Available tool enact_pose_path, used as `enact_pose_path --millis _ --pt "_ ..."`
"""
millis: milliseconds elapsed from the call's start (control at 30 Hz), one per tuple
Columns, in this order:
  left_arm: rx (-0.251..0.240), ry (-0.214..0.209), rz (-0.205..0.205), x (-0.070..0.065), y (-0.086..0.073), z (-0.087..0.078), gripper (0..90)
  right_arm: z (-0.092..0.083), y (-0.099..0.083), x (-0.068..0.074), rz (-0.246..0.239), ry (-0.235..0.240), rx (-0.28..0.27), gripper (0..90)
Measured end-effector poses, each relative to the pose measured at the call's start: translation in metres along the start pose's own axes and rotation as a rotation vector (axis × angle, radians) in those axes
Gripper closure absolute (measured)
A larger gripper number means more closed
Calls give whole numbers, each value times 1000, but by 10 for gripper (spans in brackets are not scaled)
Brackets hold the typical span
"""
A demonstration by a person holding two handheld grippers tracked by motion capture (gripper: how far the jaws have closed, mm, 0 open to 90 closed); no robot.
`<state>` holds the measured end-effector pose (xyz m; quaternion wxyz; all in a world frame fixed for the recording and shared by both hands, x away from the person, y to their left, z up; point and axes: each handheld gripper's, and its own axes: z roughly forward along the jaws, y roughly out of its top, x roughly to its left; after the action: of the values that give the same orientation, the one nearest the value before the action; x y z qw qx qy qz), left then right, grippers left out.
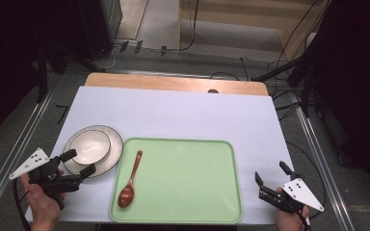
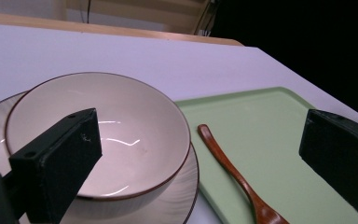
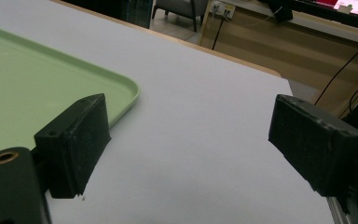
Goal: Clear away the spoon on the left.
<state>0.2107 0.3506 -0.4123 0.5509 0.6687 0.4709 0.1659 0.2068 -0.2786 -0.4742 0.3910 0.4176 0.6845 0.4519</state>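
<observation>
Cream ceramic is slippery, so with your left hand-held gripper (image 1: 79,162) spread wide at the bowl's (image 1: 90,147) 7 o'clock rim, atop the plate (image 1: 113,155) at the tray's (image 1: 183,180) 9 o'clock, bite the wall deeply, keeping the empty, wide-apart right hand-held gripper (image 1: 271,175) away.

Green tray (image 1: 188,168) lies flat on the bench (image 1: 183,115), near its front edge. Wooden spoon (image 1: 130,180) rests inside the tray at its left side, bowl end toward the tray's front edge, handle slanting away. Bench top is white with a wooden strip along its far edge. Beyond the tray's far side, cables (image 1: 279,67) trail over grey floor (image 1: 173,57).
</observation>
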Motion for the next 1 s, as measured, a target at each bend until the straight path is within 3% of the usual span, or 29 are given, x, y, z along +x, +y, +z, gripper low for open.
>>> enact_pose_path --millis 200,267,533,700,867,1000 --pt "-1 30 -24 11 -6 -13 0 0 0 0 -1 -1 1 132" --pt "12 59 -26 12 -8 -15 0 0 0 0 -2 -3 1 132" --pt "5 58 -22 21 -21 -23 0 0 0 0 -2 -4 3 132" --pt "28 70 -23 27 -27 -26 0 0 0 0 0 -4 1 133" --pt "38 90 -58 39 -33 -31 0 0 0 0 2 -3 0 133" --pt "27 95 -54 41 -34 -36 0 -1 0 0 9 -8 0 132"
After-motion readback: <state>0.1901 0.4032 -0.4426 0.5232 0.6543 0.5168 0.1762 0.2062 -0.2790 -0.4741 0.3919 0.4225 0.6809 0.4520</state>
